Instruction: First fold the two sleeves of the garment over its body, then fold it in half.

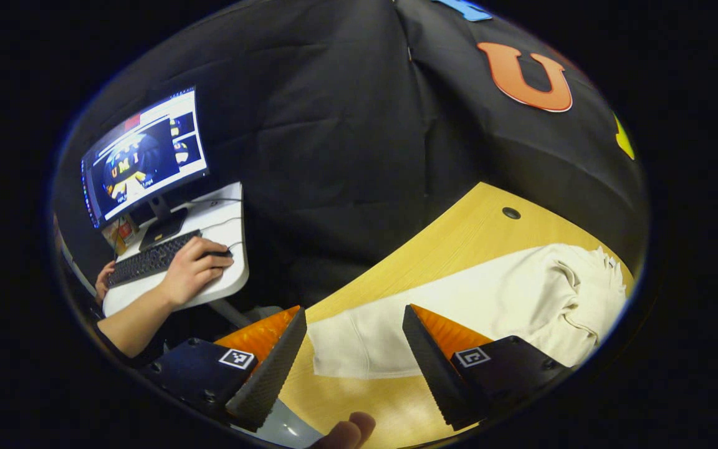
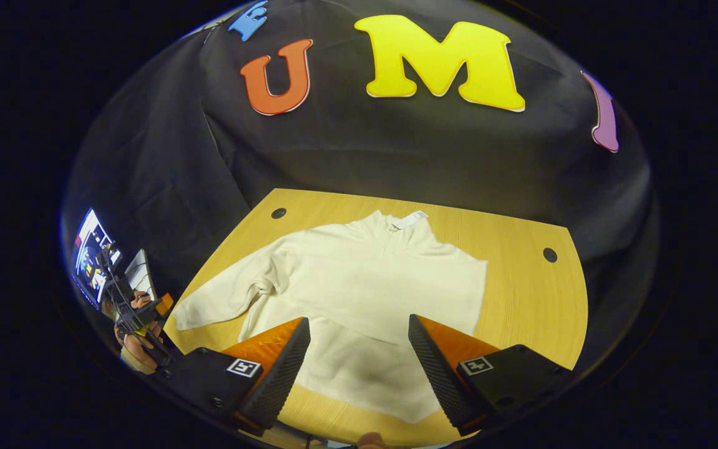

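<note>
My right gripper (image 2: 357, 368) spread open above the hem, my left gripper (image 1: 354, 358) open over a sleeve cuff, cream sweater (image 2: 365, 293) flat on the wooden table (image 2: 521, 299), collar pointing to the far wall, left sleeve (image 2: 228, 299) stretched toward the table edge, bare wood along the right side.

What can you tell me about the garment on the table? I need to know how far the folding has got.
The garment is a cream, soft-looking knit pullover with a short collar and a white tag at the neck. It lies flat on the wooden table, collar toward the booth wall. One sleeve stretches out toward the table's edge; the opposite side ends in a straight edge, with no sleeve spread out there. The body is not folded in half. Neither gripper touches it.
</note>
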A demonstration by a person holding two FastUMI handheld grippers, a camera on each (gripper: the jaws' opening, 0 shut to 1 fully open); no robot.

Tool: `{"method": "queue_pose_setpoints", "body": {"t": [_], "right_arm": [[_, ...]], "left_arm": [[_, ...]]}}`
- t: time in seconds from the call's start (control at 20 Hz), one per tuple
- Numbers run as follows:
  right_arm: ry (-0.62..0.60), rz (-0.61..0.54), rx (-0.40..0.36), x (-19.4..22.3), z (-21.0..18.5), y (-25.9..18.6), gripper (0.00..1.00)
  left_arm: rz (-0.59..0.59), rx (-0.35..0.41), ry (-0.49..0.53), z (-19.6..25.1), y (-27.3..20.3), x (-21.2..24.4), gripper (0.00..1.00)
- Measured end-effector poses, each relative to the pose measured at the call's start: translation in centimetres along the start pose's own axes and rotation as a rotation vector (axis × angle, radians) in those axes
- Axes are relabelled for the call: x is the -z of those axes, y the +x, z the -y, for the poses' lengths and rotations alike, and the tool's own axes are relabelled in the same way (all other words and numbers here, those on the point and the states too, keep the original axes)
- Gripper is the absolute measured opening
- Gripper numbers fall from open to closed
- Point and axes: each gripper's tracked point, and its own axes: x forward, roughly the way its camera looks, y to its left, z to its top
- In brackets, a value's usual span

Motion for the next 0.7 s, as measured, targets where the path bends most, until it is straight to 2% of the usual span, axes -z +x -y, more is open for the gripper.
{"method": "queue_pose_setpoints", "body": {"t": [0.15, 0.35, 0.55, 0.7], "right_arm": [[0.03, -0.05, 0.0, 2.1, -0.6, -0.2, 0.99], [-0.013, -0.092, 0.002, 4.2, -2.3, 0.2, 0.98], [-0.016, -0.124, -0.002, 4.6, -4.3, 1.2, 0.99], [-0.021, -0.132, -0.011, 4.3, -5.7, 1.7, 0.98]], "left_arm": [[-0.085, -0.041, -0.032, -1.3, 1.8, 2.5, 1.0], [-0.186, -0.069, -0.072, -2.7, 3.7, 4.8, 1.0], [-0.247, -0.048, -0.111, -3.1, 5.1, 5.7, 1.0], [-0.304, -0.019, -0.128, -2.7, 5.3, 5.8, 0.96]]}}
